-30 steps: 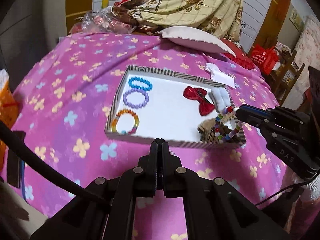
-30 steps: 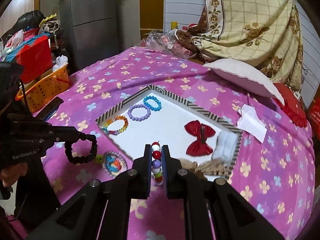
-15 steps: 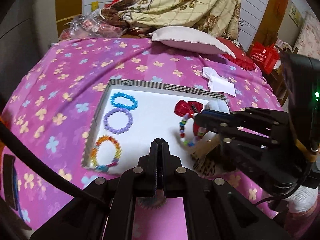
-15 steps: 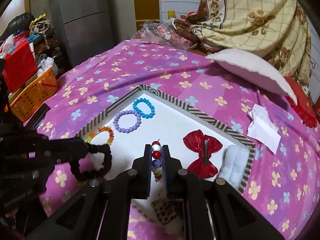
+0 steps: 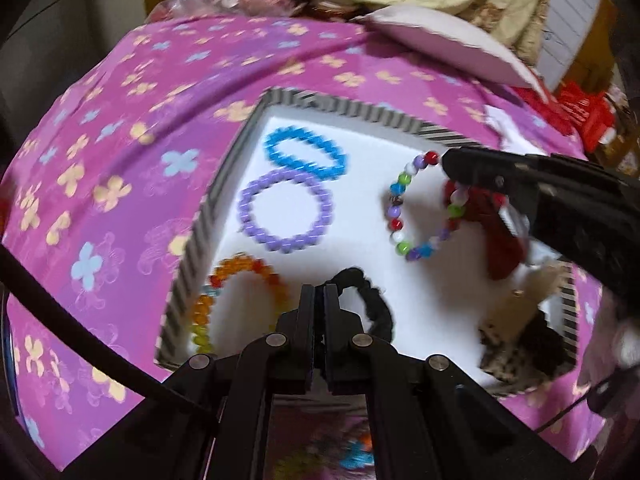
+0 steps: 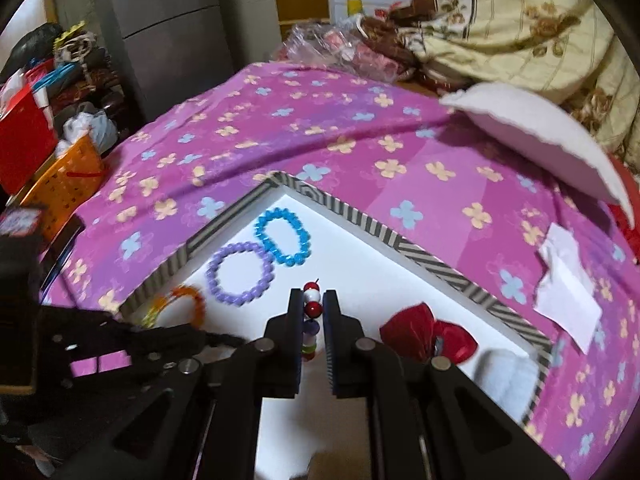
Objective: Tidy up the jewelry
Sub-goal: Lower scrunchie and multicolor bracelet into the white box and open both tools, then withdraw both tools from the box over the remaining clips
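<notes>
left gripper (image 5: 315, 300): fingers pressed together on a black fabric scrunchie (image 5: 370, 300), which loops out to the right of the tips, over the near part of the tray.
right gripper (image 6: 312, 312): jaws narrowly parted, pinching a bracelet of mixed red, white, green, blue and purple beads (image 5: 420, 208); the loop hangs from the tips above the tray's white floor, right of centre.
tray (image 5: 352, 110): shallow white box with a black-and-white striped rim, lying on a pink bedspread with yellow and blue flowers (image 6: 320, 128).
already in the tray: a blue bead bracelet (image 5: 306, 154) touching a purple bead bracelet (image 5: 284, 212) below it, and an orange-yellow bead bracelet (image 5: 240, 300) at the near left corner.
right side of the tray: a red satin bow (image 6: 428, 336), partly hidden behind the right gripper in the left wrist view; a white fluffy piece (image 6: 506, 374) beside it; a leopard-print item (image 5: 516, 352) at the near right corner, blurred.
around: a white pillow (image 6: 536, 136), a folded white paper (image 6: 568, 288) on the bedspread right of the tray, an orange basket (image 6: 64, 180) to the left of the bed.
</notes>
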Action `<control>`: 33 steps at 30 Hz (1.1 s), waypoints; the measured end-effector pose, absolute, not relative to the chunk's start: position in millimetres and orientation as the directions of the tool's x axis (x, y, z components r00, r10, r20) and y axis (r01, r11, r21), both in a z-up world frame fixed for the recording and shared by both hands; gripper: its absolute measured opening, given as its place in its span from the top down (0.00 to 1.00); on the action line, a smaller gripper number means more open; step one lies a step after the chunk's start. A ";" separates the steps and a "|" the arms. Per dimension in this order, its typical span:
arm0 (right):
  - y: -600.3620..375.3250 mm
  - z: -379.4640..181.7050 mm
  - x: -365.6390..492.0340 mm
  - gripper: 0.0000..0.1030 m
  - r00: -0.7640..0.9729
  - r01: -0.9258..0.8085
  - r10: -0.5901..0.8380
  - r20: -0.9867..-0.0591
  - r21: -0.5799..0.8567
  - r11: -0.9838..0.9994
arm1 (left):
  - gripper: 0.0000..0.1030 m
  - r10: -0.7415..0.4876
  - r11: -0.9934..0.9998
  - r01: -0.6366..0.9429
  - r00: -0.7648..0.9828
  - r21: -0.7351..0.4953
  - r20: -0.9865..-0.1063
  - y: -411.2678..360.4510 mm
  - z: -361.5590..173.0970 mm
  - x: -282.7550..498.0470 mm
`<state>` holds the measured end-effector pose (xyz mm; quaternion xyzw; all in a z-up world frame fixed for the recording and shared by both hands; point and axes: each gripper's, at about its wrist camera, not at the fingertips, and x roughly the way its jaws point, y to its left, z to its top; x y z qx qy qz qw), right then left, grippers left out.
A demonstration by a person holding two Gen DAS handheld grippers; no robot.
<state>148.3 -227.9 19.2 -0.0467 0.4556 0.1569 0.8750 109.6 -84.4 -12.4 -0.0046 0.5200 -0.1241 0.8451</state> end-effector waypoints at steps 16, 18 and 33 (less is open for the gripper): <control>-237.2 -22.2 208.7 0.86 0.549 -0.187 0.164 -0.820 0.071 0.980 | 0.93 -0.185 0.973 0.206 0.441 -0.102 -0.878 -97.5 -21.5 123.9; -238.7 -22.6 207.4 0.64 0.536 -0.178 0.173 -0.826 0.090 0.980 | 0.91 -0.190 0.973 0.205 0.444 -0.107 -0.876 -97.1 -20.4 122.8; -262.7 34.9 121.0 0.46 0.627 -0.159 0.183 -0.757 0.106 0.982 | 0.66 -0.166 0.977 0.204 0.519 -0.067 -0.839 -86.2 5.3 94.2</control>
